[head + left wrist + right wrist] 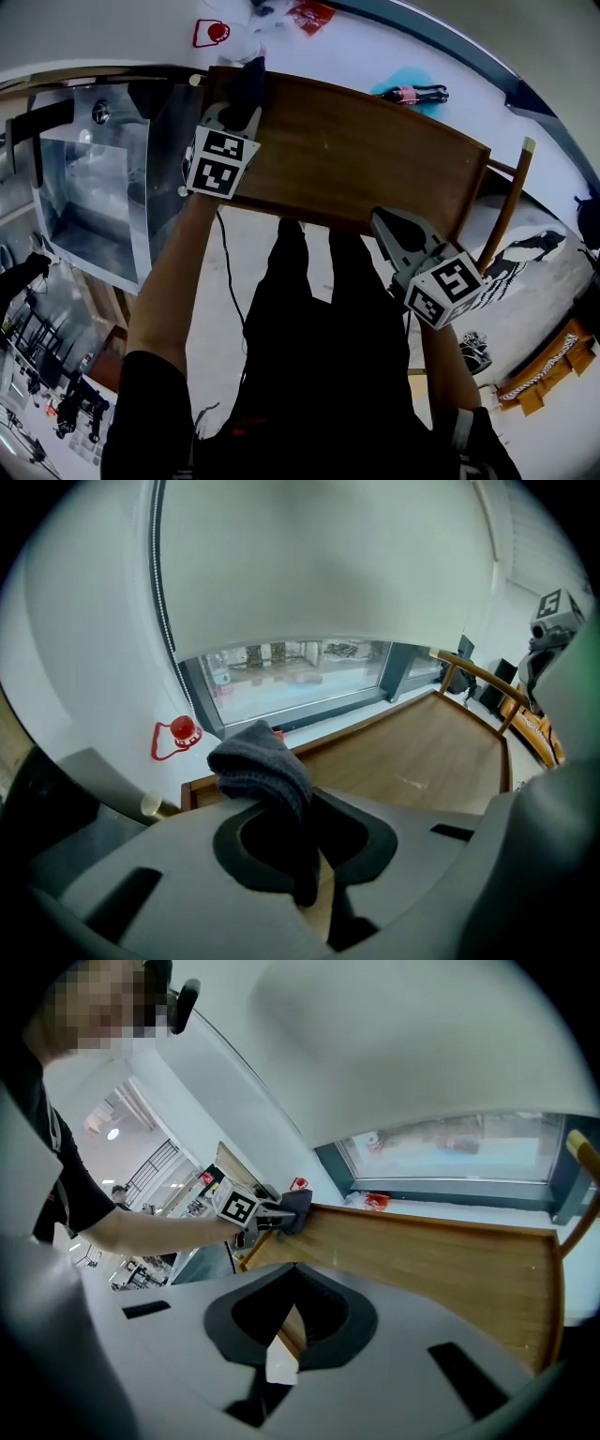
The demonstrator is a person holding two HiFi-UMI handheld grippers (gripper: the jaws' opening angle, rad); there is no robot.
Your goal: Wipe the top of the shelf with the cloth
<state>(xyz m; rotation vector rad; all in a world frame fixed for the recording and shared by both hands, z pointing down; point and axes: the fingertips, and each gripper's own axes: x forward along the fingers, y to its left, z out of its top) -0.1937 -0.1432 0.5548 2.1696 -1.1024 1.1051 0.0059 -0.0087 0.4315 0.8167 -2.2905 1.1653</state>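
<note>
While the left gripper [242, 111] clamps the one dark cloth [266, 769] at the far left corner of the single wooden shelf [366, 150] top, the right gripper [386, 223] sits over its near edge, jaws together, holding nothing. One bottle [413, 94] lies beyond the shelf.

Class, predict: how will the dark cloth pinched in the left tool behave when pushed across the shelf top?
The cloth droops over the left tool, so probably floppy and light. It looks fuzzy, so likely drags rather than slips on the shelf top.
</note>
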